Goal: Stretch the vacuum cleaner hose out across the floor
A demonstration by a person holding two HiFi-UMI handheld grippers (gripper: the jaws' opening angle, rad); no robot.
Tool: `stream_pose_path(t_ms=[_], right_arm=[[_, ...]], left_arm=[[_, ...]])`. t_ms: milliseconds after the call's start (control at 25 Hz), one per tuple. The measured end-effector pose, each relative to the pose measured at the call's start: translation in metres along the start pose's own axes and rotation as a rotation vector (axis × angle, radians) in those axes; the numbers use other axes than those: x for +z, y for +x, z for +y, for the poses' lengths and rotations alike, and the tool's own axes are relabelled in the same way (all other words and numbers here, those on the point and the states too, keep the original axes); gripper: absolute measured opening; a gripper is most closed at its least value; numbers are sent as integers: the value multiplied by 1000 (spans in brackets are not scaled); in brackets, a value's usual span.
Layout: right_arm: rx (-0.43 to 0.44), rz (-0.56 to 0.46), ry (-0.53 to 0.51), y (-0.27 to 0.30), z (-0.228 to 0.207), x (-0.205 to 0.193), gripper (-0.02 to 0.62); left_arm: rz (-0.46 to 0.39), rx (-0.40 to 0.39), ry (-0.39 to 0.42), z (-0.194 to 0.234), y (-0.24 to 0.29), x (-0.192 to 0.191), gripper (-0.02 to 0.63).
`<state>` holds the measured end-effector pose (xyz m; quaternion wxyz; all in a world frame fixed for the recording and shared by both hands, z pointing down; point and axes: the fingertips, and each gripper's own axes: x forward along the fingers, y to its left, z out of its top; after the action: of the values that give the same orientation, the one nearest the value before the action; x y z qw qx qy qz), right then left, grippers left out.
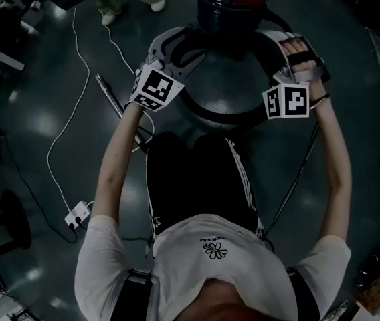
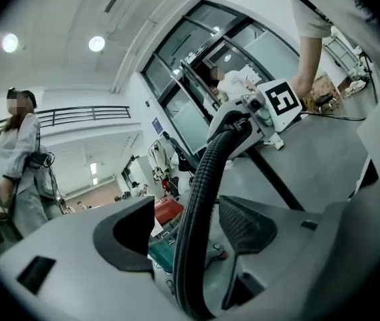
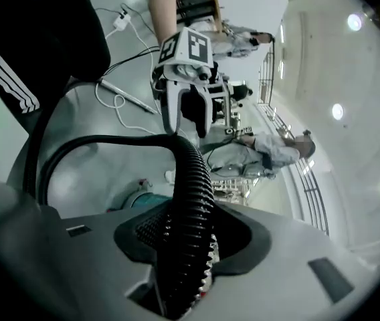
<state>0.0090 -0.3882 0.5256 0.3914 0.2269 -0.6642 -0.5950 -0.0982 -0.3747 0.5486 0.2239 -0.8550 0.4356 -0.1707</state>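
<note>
The black ribbed hose [image 1: 210, 116] sags in an arc between my two grippers, in front of the vacuum cleaner [image 1: 231, 15] with its red top. My left gripper [image 1: 171, 51] is open; in the left gripper view the hose [image 2: 200, 199] runs up between the wide-apart jaws of that gripper [image 2: 190, 236], which do not press on it, toward the right gripper [image 2: 243, 122]. My right gripper [image 1: 285, 45] is shut on the hose. In the right gripper view its pads [image 3: 143, 236] clamp the hose [image 3: 193, 192], which curves on to the left gripper [image 3: 186, 105].
A metal wand [image 1: 110, 95] lies on the dark floor at the left, crossed by a white cable that ends in a power strip [image 1: 77, 214]. A thin black cable [image 1: 297, 172] trails on the right. A person [image 2: 19, 159] stands nearby; someone's feet [image 1: 130, 5] are near the vacuum.
</note>
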Motion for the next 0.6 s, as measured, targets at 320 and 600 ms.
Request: stream_pose_path(t_ms=[320,600], right_arm=[[-10,-205,-155,32,11,119,190],[-108,-113,390,59,-5,103,206]], left_arm=[[228,-143,118,-30,-12,-36,282],[248,116,-145,14,-40,-59,114]])
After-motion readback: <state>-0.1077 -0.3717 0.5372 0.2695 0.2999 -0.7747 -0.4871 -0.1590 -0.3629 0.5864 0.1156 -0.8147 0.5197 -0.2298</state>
